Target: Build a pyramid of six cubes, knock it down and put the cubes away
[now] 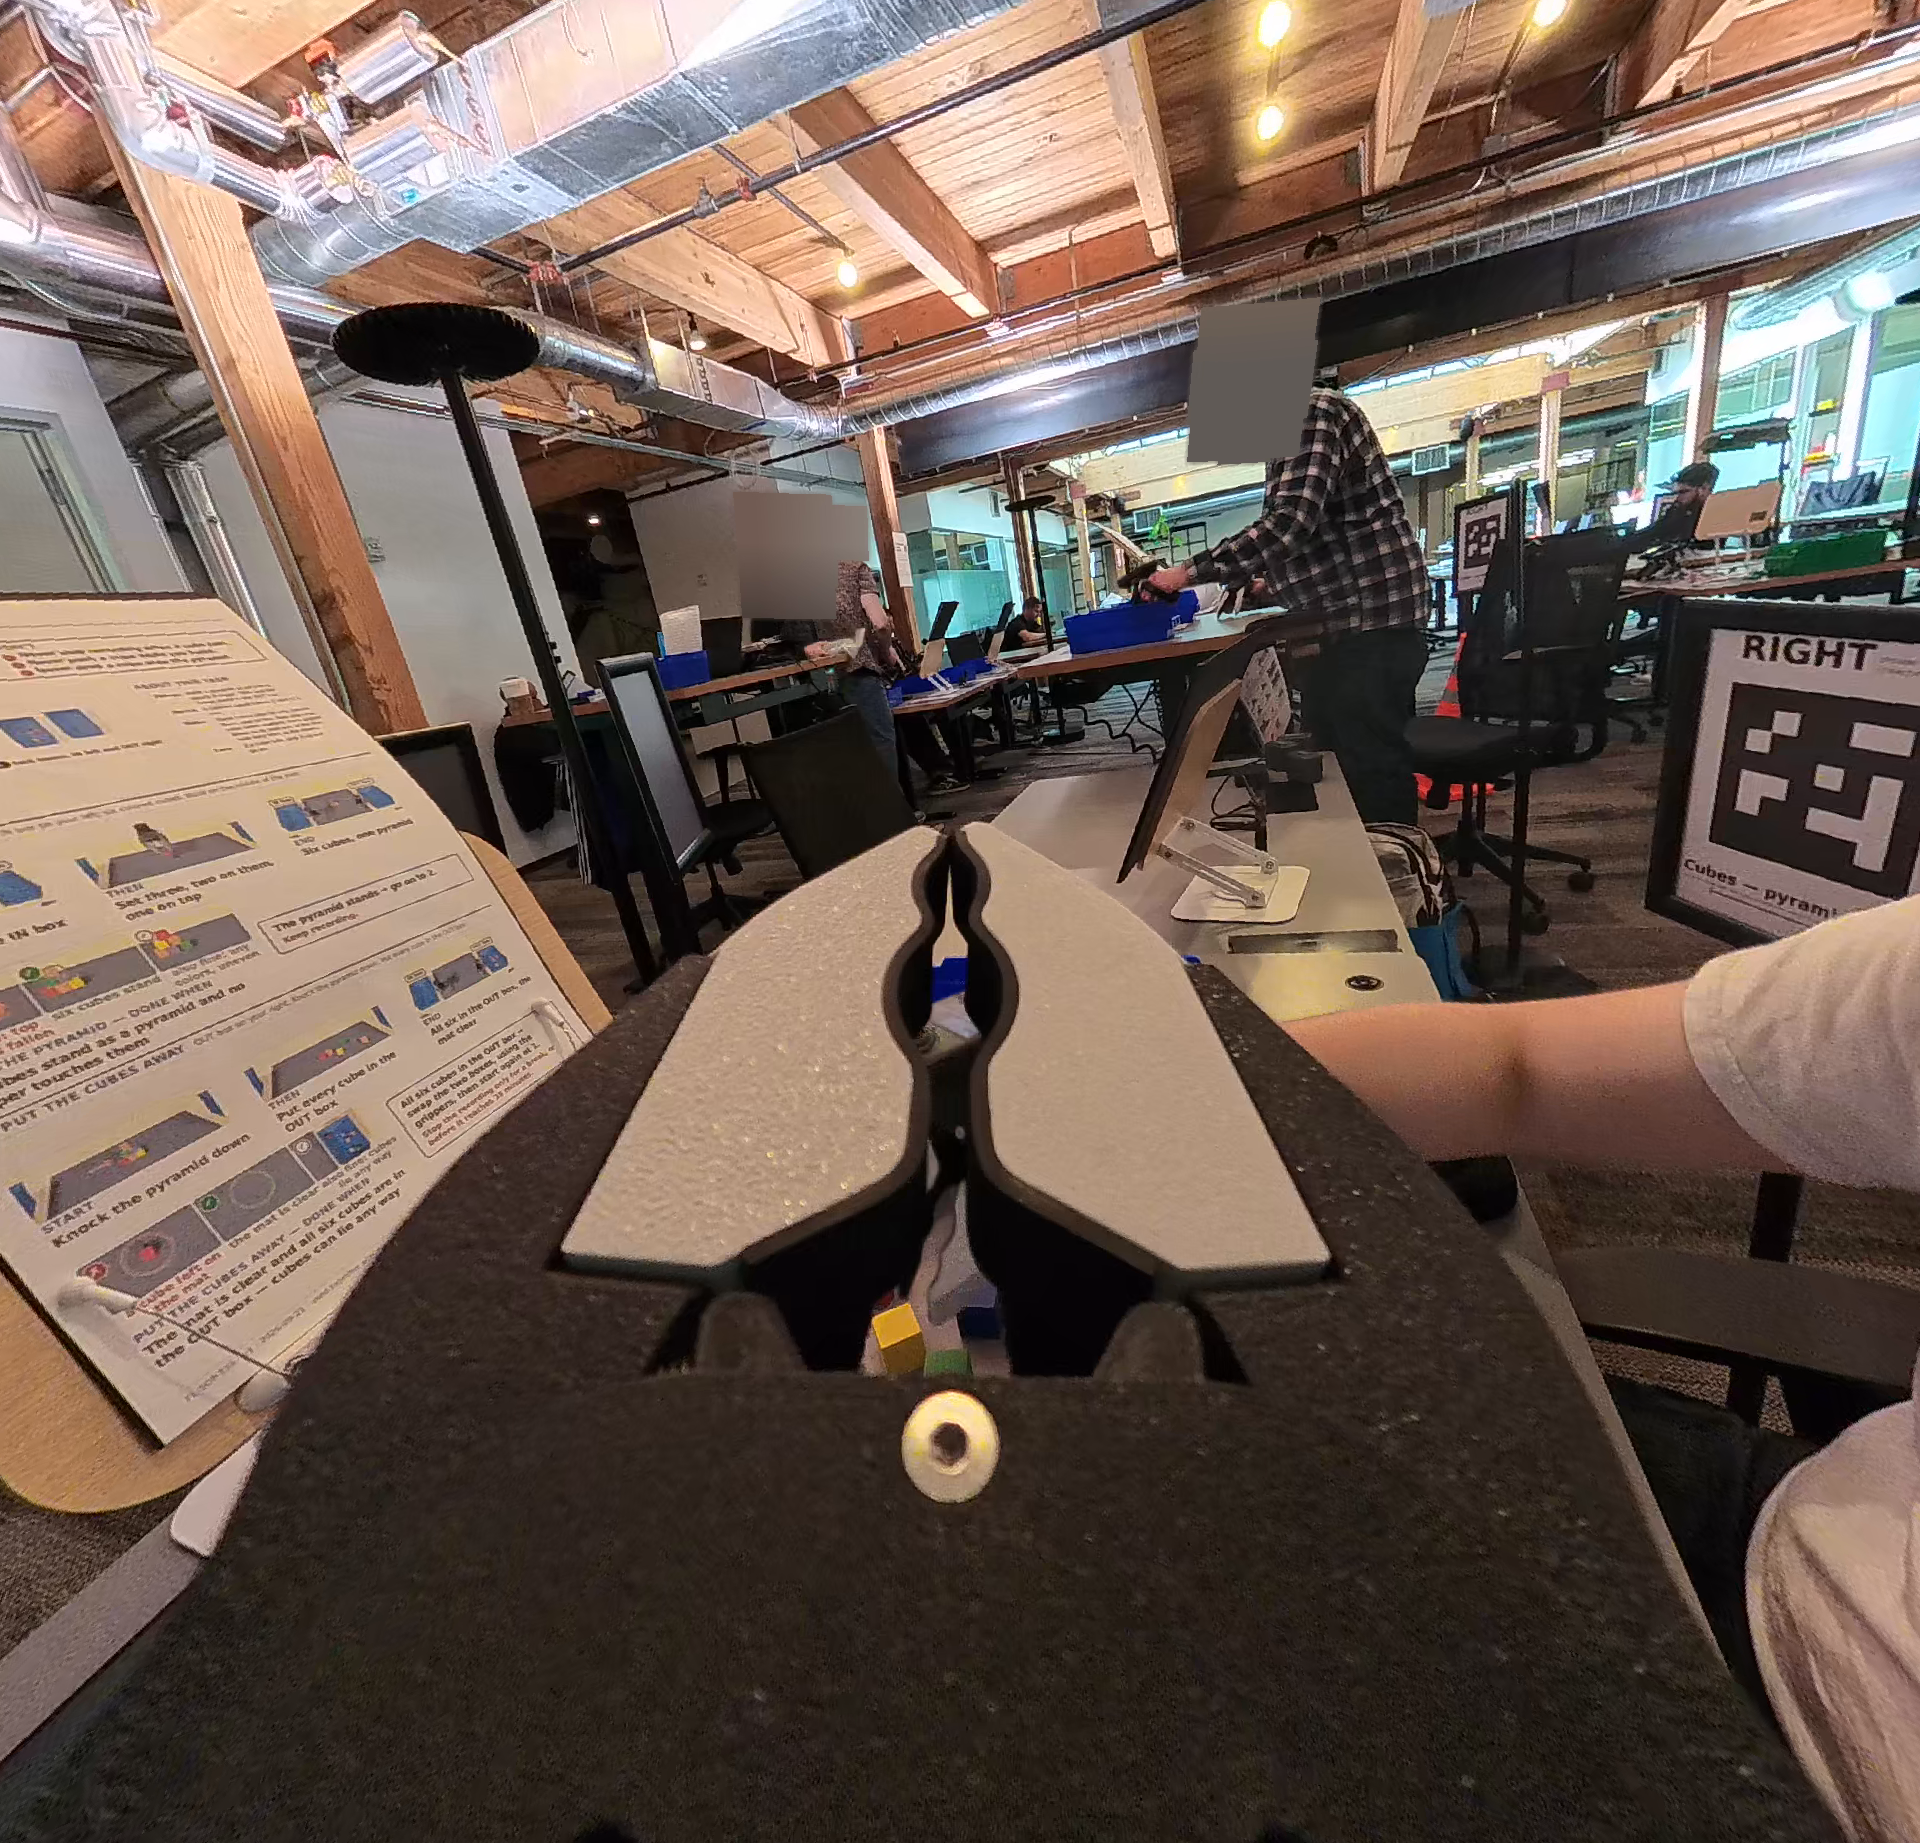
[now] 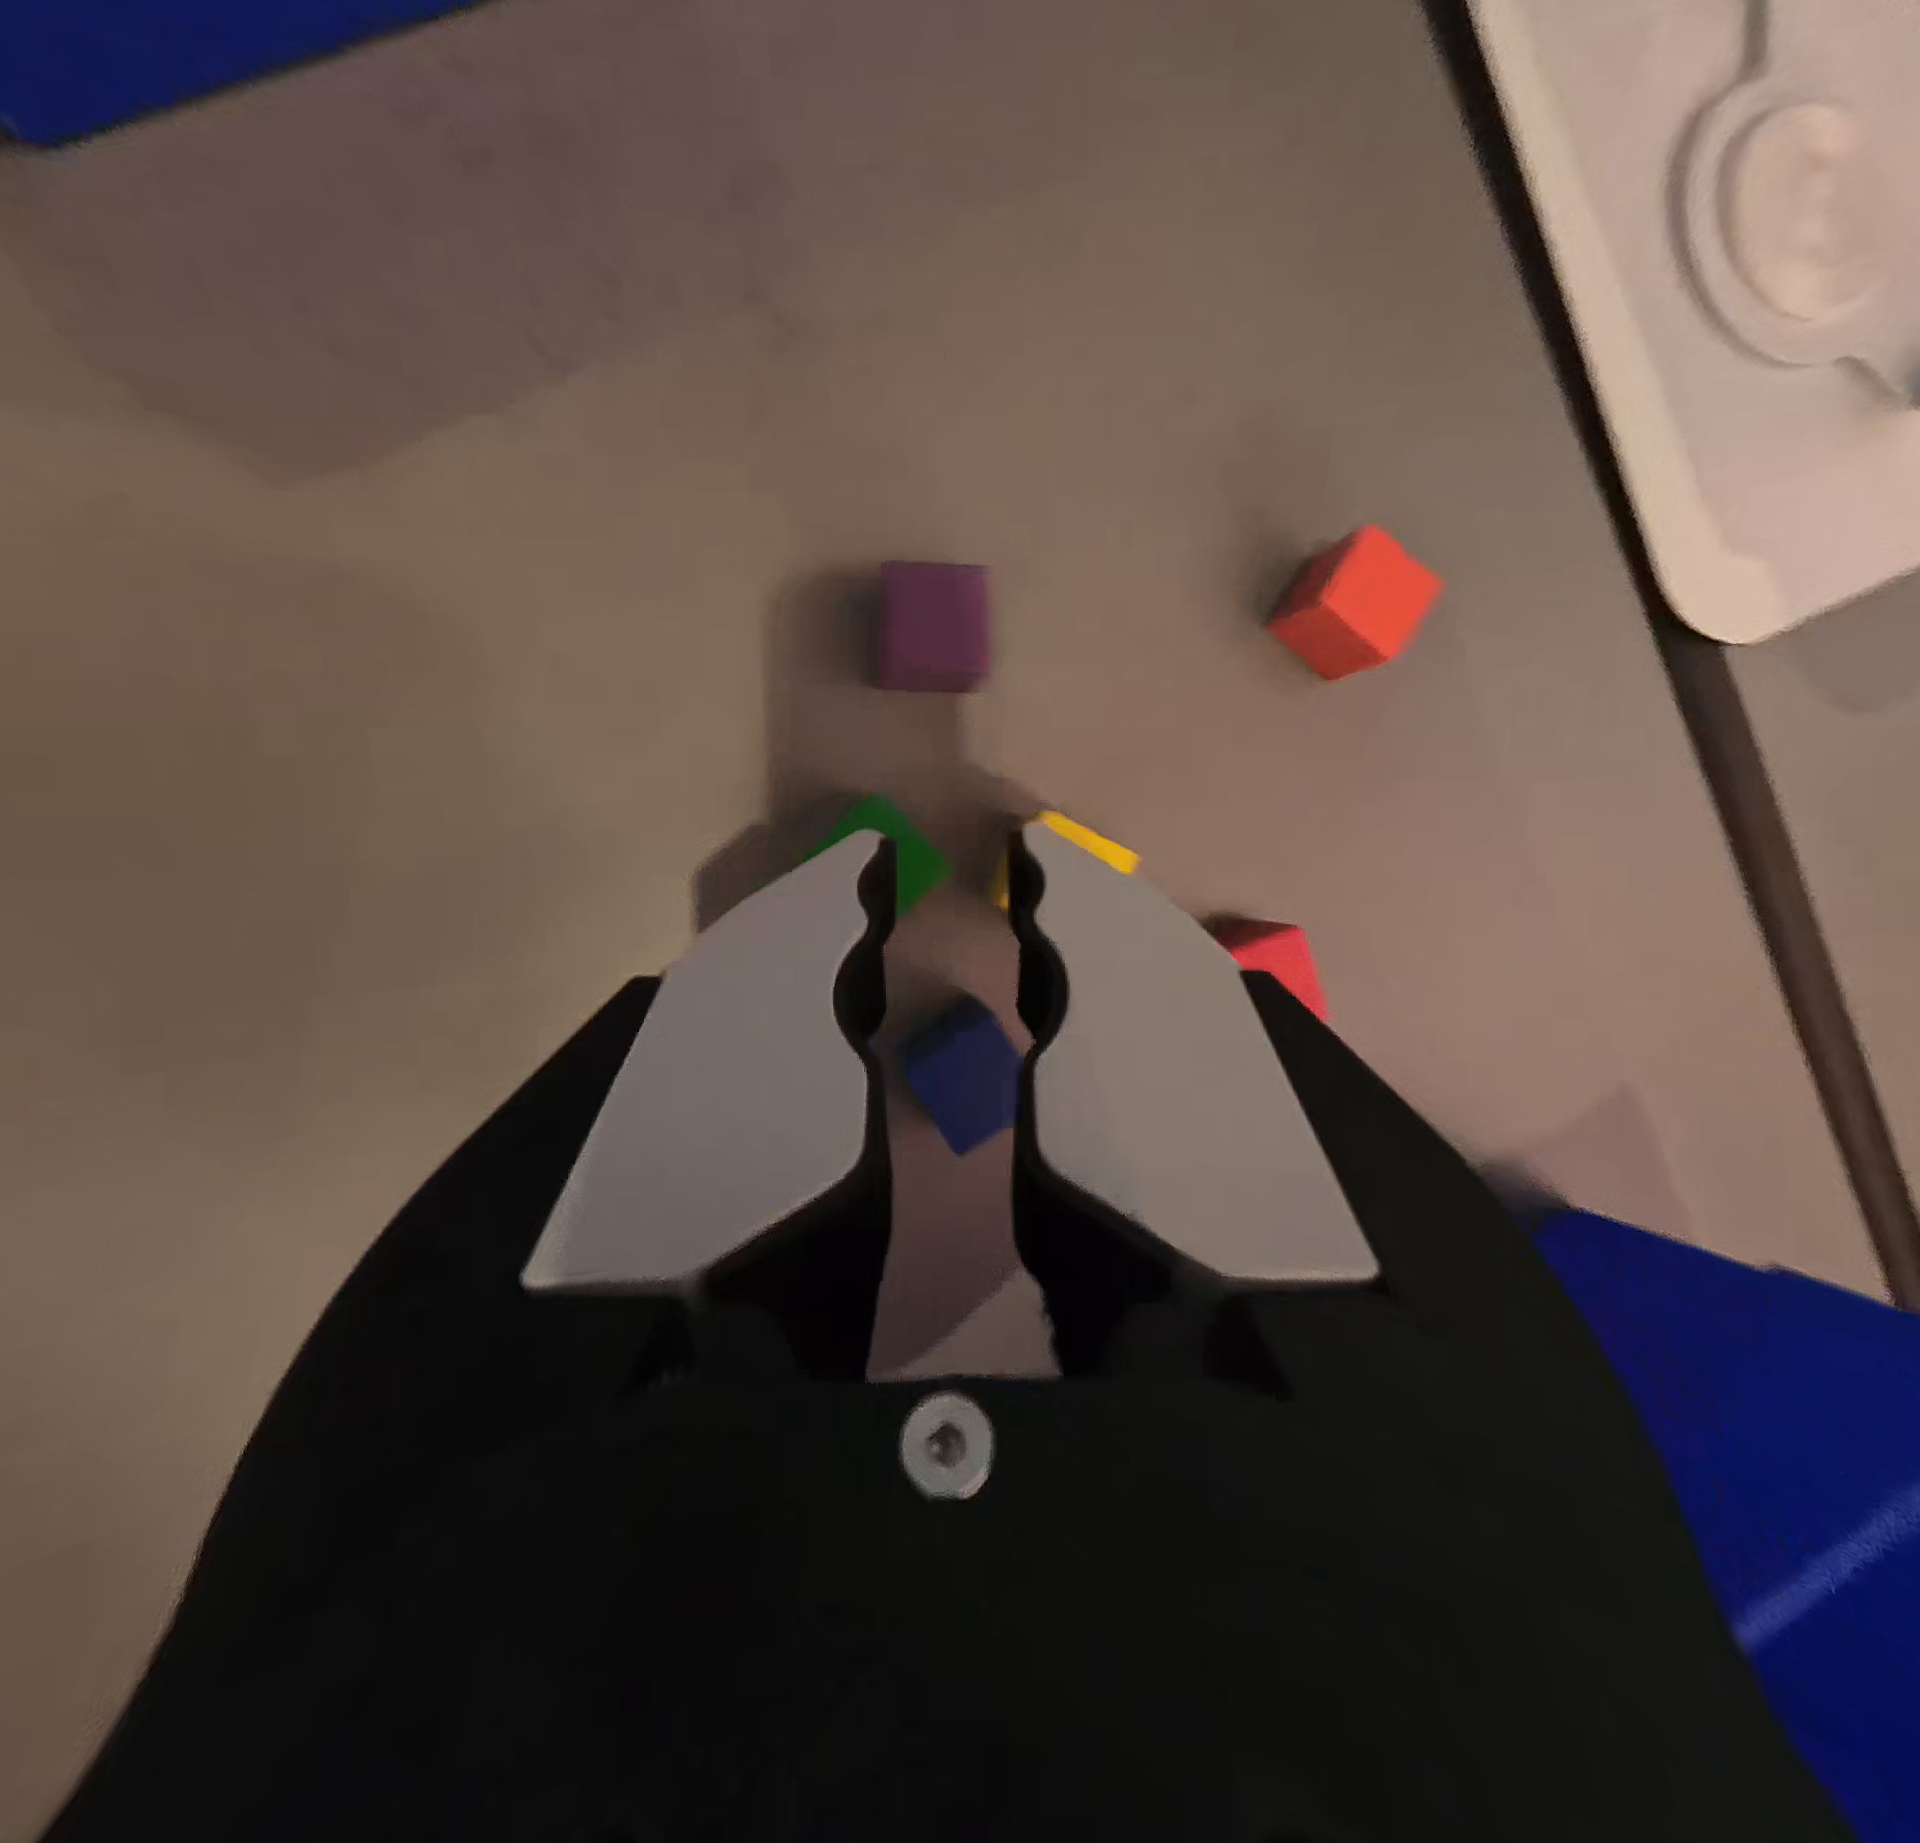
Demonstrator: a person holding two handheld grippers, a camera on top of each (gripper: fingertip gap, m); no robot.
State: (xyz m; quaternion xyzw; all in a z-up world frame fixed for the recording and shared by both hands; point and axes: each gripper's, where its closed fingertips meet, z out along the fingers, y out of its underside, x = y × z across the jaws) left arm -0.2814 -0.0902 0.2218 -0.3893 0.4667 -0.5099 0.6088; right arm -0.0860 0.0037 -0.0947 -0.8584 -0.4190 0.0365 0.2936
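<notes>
In the right wrist view several cubes lie scattered on the grey mat [image 2: 416,650]: purple [image 2: 932,626], orange [image 2: 1354,601], green [image 2: 902,851], yellow [image 2: 1089,844], red [image 2: 1273,957] and blue [image 2: 961,1076]. My right gripper [image 2: 952,853] hovers above them, open and empty. Its tips are over the green and yellow cubes, and the blue cube shows through the gap between the fingers. My left gripper [image 1: 951,850] is shut and empty, raised and pointing out into the room. Yellow [image 1: 899,1341] and green [image 1: 948,1363] cubes show through its gap.
A blue box [image 2: 260,6] sits at the mat's far left, another blue box [image 2: 1714,1430] at the near right. A white stand base [image 2: 1714,235] lies beyond the mat's right edge. An instruction sheet [image 1: 208,962], a marker sign [image 1: 1808,785] and a person's arm [image 1: 1507,1076] flank the left gripper. Left tips to right tips: about 40 cm.
</notes>
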